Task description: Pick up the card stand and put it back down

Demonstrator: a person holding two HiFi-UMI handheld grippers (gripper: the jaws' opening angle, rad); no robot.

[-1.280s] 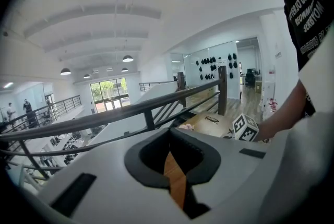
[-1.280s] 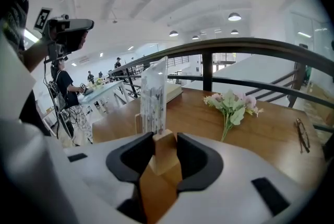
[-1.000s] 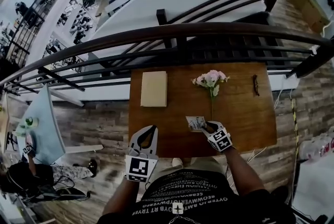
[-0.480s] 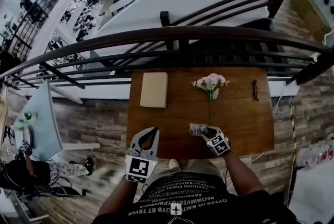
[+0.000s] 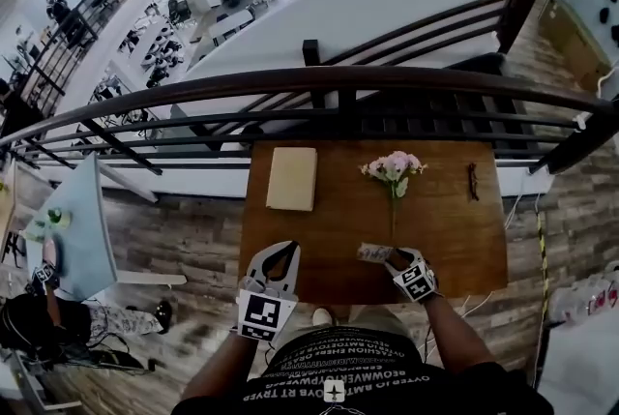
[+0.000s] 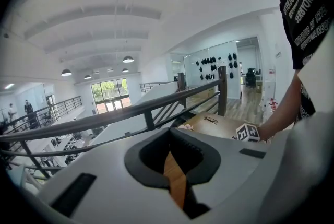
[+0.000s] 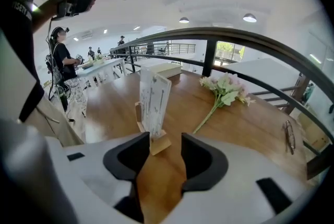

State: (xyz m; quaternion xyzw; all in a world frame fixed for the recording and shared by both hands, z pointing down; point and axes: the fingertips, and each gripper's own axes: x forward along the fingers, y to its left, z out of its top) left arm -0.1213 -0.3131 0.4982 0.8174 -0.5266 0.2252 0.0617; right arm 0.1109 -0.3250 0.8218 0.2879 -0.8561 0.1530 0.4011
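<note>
The card stand point(image 7: 153, 103), a clear upright holder with a printed card on a small wooden base, stands on the wooden table point(image 5: 319, 239) near its front edge. In the head view the stand point(image 5: 372, 252) is just left of my right gripper point(image 5: 397, 258). Its jaws have just been opening. In the right gripper view my right gripper point(image 7: 162, 144) is open, the stand's base lies just ahead of the left jaw, and no pad presses it. My left gripper point(image 5: 274, 260) hangs over the table's front left edge. In its own view the left gripper point(image 6: 171, 137) is shut on nothing.
A beige book point(image 5: 292, 178) lies at the table's back left. Pink flowers point(image 5: 394, 166) with a long stem lie in the middle, and dark glasses point(image 5: 473, 181) at the back right. A dark railing point(image 5: 338, 79) runs along the far side, with a drop beyond.
My right gripper brought the card stand toward the table's front edge and lower; the stand now rests on the table and the jaws have spread apart. The left gripper kept still.
</note>
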